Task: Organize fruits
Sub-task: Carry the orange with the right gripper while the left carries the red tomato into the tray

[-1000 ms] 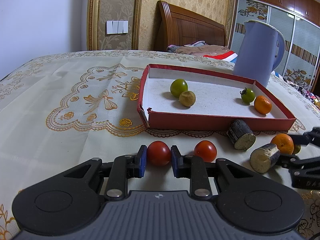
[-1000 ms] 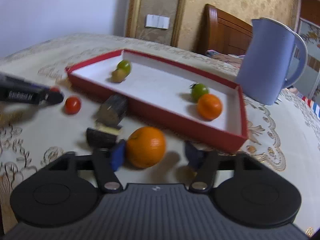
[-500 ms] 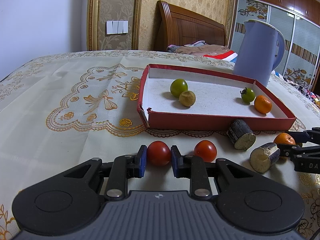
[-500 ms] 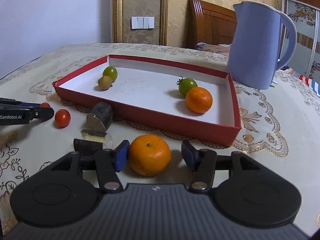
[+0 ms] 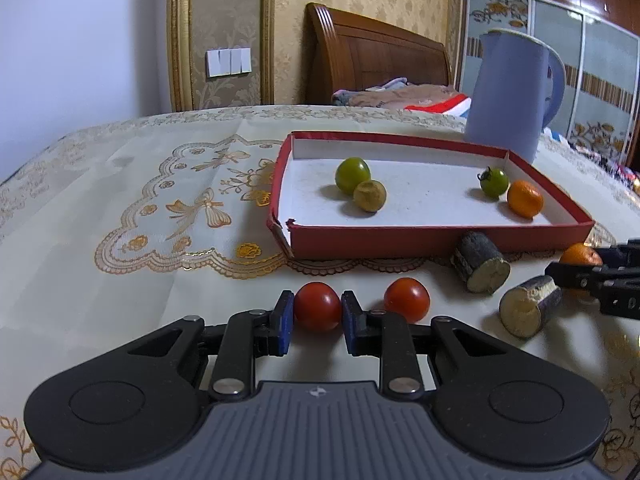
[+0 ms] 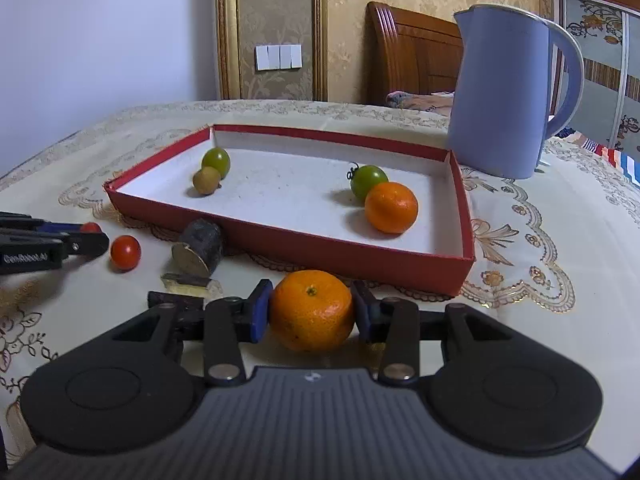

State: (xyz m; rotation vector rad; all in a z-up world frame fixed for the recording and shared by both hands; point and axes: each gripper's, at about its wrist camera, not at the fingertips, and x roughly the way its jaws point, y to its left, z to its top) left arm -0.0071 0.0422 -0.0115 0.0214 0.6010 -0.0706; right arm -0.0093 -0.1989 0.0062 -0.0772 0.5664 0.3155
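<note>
Left gripper (image 5: 317, 322): low centre of the left wrist view, both blue pads pressed against a red cherry tomato (image 5: 317, 307), which sits clamped between them just above the tablecloth (image 5: 120, 264).
Right gripper (image 6: 311, 314): low centre of the right wrist view, fingers closed on a mandarin (image 6: 311, 316); both pads touch its sides, stem end facing up.
Second red tomato (image 5: 407, 299): on the cloth just right of the left gripper, loose.
Eggplant pieces: one cut chunk (image 5: 480, 262) lies against the near wall of the box, cut face toward the camera; another (image 5: 528, 306) lies lower right of it, near the right gripper's tip at the right edge of the left wrist view.
Red box (image 5: 440, 237): shallow, white inside, middle of both views, its near left corner torn.
In the box, left part: a green tomato (image 5: 352, 175) touching a brownish round fruit (image 5: 370, 196).
In the box, right part: a green tomato with stem (image 5: 494, 182) just beside a second mandarin (image 5: 525, 199).
Blue kettle (image 6: 508, 92): upright behind the box's far right corner, upper right of the right wrist view.
Background: wooden headboard (image 5: 376, 64) and wall switches (image 5: 229, 62), upper centre of the left wrist view.
</note>
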